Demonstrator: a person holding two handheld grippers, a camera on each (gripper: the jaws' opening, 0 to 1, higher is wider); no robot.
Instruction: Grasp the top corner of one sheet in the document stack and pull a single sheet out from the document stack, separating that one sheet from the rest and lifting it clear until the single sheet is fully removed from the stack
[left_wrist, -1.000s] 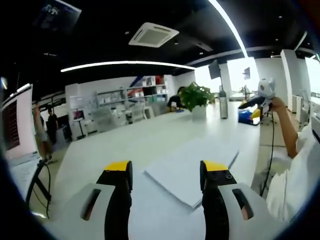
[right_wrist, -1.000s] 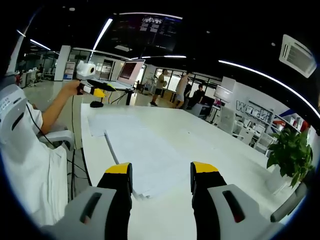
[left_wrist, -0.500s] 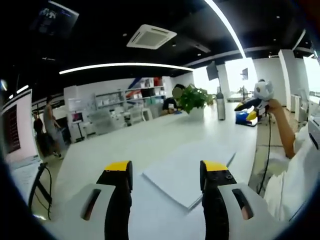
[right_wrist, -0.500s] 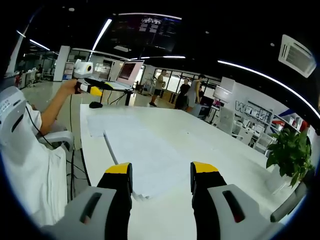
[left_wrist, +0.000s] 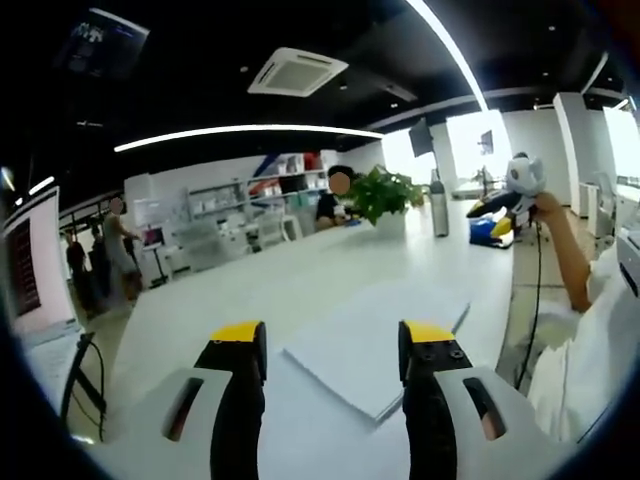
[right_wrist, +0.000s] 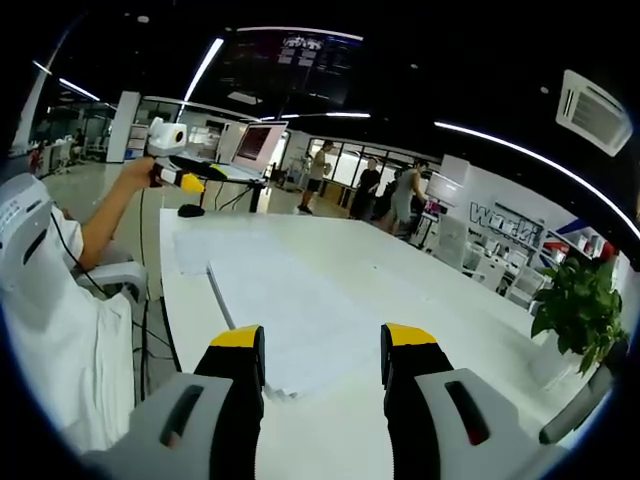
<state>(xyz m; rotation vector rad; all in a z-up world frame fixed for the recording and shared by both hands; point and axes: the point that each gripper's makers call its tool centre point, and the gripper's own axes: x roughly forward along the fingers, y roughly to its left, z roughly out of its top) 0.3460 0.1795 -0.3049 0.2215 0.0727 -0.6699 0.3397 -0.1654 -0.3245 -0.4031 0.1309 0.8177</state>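
The document stack (left_wrist: 372, 345), white sheets lying flat on the white table (left_wrist: 250, 300), is just ahead of my left gripper (left_wrist: 330, 340). That gripper hovers above the stack's near corner, open with nothing between its yellow-tipped jaws. From the other side, the same stack (right_wrist: 290, 310) lies under and ahead of my right gripper (right_wrist: 322, 342), also open and empty. The right gripper (left_wrist: 505, 203) appears raised in a hand at the right of the left gripper view. The left gripper (right_wrist: 178, 172) appears raised in a hand at the left of the right gripper view.
A potted plant (left_wrist: 385, 195), a tall bottle (left_wrist: 438, 205) and a blue object (left_wrist: 487, 232) stand at the table's far end. The person's white-clad body (right_wrist: 60, 340) sits at the table's edge. A separate sheet (right_wrist: 195, 248) and a dark object (right_wrist: 190, 210) lie near one corner. People walk in the background.
Both grippers stay open and nearly still above the stack. People in the background have walked along.
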